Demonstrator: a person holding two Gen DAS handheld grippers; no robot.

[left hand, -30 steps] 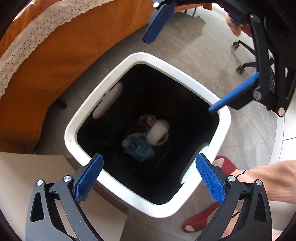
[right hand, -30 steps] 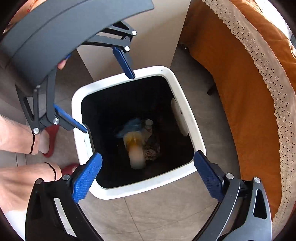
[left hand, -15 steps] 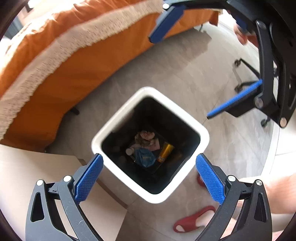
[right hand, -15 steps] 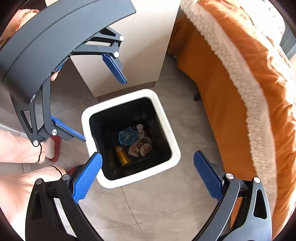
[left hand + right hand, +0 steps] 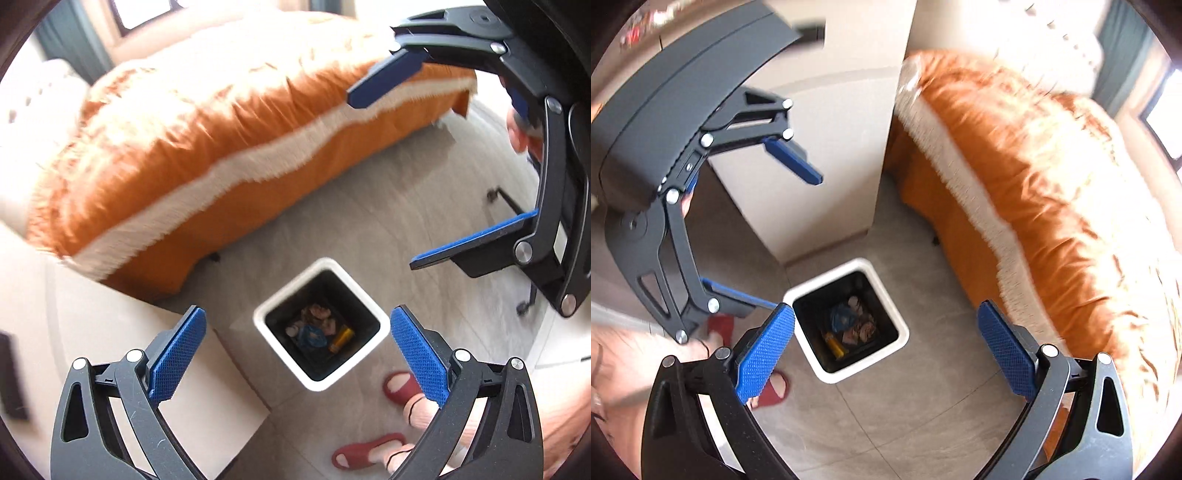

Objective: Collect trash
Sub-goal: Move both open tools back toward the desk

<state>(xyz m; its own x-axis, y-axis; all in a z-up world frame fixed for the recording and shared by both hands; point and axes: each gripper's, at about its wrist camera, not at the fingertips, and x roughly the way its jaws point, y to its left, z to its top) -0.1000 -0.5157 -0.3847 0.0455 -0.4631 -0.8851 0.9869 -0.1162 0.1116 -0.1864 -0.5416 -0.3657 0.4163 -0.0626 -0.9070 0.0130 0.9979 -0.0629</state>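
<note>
A white square trash bin [image 5: 376, 341] with a black inside stands on the grey tile floor, far below both grippers; it also shows in the right wrist view [image 5: 897, 345]. At its bottom lie a yellow bottle [image 5: 341, 338], a blue crumpled wrapper [image 5: 312, 336] and other scraps; the bottle [image 5: 834, 344] and wrapper [image 5: 842, 316] show in the right wrist view too. My left gripper [image 5: 295, 354] is open and empty, high above the bin. My right gripper [image 5: 886, 350] is open and empty, also high above it. Each gripper shows in the other's view, the right [image 5: 439, 162] and the left [image 5: 768, 240].
An orange bedspread with a white lace border [image 5: 229, 147] covers a bed beside the bin [image 5: 1052, 221]. A beige cabinet [image 5: 827, 166] stands right behind the bin [image 5: 110, 354]. The person's feet in red slippers [image 5: 399, 384] stand by the bin. An office chair base [image 5: 517, 206] is at the right.
Both grippers have risen well away from the bin, which now looks much smaller. The yellow bottle that was falling now lies at the bottom of the bin.
</note>
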